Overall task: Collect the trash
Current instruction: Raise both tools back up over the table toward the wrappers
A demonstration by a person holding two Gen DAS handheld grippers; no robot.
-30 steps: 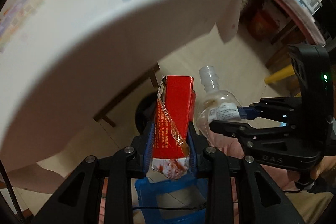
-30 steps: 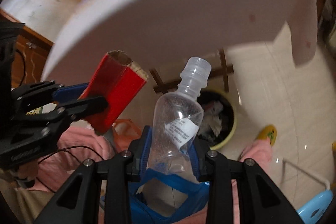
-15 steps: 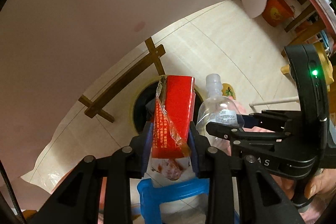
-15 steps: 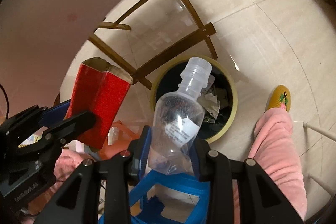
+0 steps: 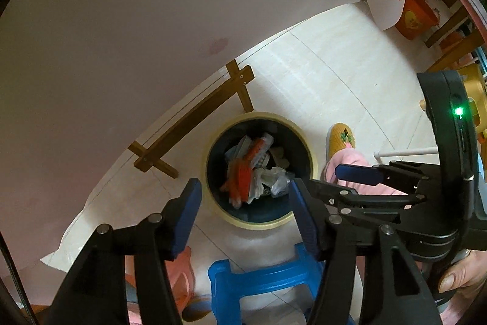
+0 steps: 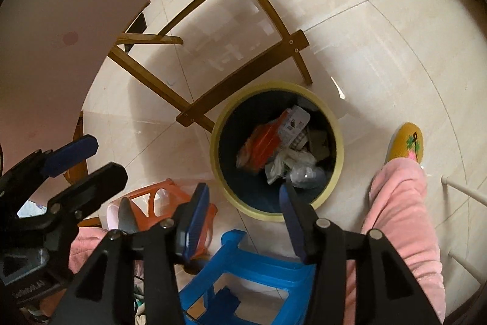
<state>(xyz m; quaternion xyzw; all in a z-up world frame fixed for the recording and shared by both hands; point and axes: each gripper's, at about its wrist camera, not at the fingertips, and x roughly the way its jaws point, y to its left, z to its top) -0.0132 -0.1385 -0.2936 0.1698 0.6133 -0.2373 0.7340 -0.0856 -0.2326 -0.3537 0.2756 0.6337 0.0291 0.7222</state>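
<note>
Hanging over the round yellow-rimmed waste bin with the dark inside (image 5: 306, 142), the left gripper (image 5: 245, 197) has its blue-padded jaws parted and opening wider, with nothing between them (only the bin's contents show through the gap). The right gripper (image 6: 245, 201) is likewise released, its jaws opening and empty, aimed down at the bin's near rim. In the bin lies the trash: the crumpled red and orange carton (image 6: 263, 148), towards nine o'clock of the bin's inside in the right wrist view, and the clear plastic bottle (image 6: 306, 174), lying at about five o'clock among white wrappers. In the left wrist view the carton (image 5: 243, 175) sits near the middle of the bin, with the bottle (image 5: 278, 178) just beside it at four o'clock. A blue plastic stool (image 6: 243, 270) stands at six o'clock of the bin, an orange plastic stool (image 6: 158, 198) at about eight o'clock. Wooden crossbars of a table's frame (image 6: 243, 81) run past the bin at eleven o'clock, under a pale pink tablecloth (image 5: 152, 20). A pink fleece trouser leg (image 6: 404, 203) and a yellow embroidered slipper (image 6: 404, 142) stand at three o'clock of the bin.
</note>
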